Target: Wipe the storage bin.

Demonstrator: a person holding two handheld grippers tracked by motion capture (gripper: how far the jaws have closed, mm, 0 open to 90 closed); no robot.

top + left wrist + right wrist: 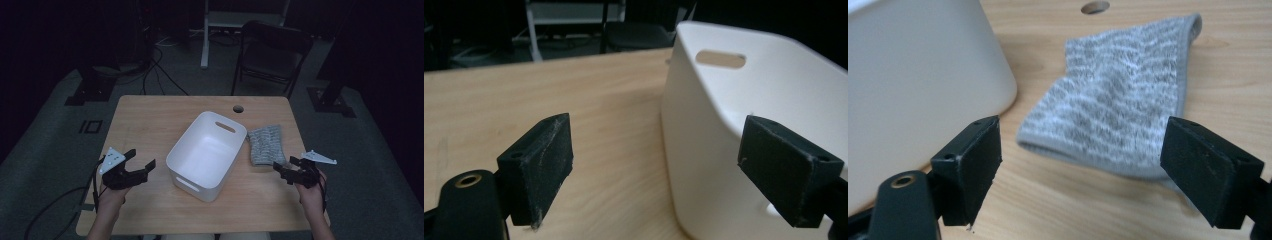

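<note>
A white plastic bin (207,152) with slot handles stands in the middle of the wooden table (145,120), empty inside. A folded grey patterned cloth (265,144) lies flat just right of the bin. My left gripper (141,161) hovers left of the bin, open, with nothing between its jaws; the bin's wall (744,125) fills the right of the left gripper view. Near the front right, my right gripper (284,169) is open just short of the cloth (1123,105), which lies between and beyond its jaws, next to the bin (913,80).
A round cable hole (238,108) sits at the table's far edge. Beyond the table stand a dark folding chair (272,52) and a white frame (205,35), with cables on the floor. Bare wood lies left of the bin and along the front edge.
</note>
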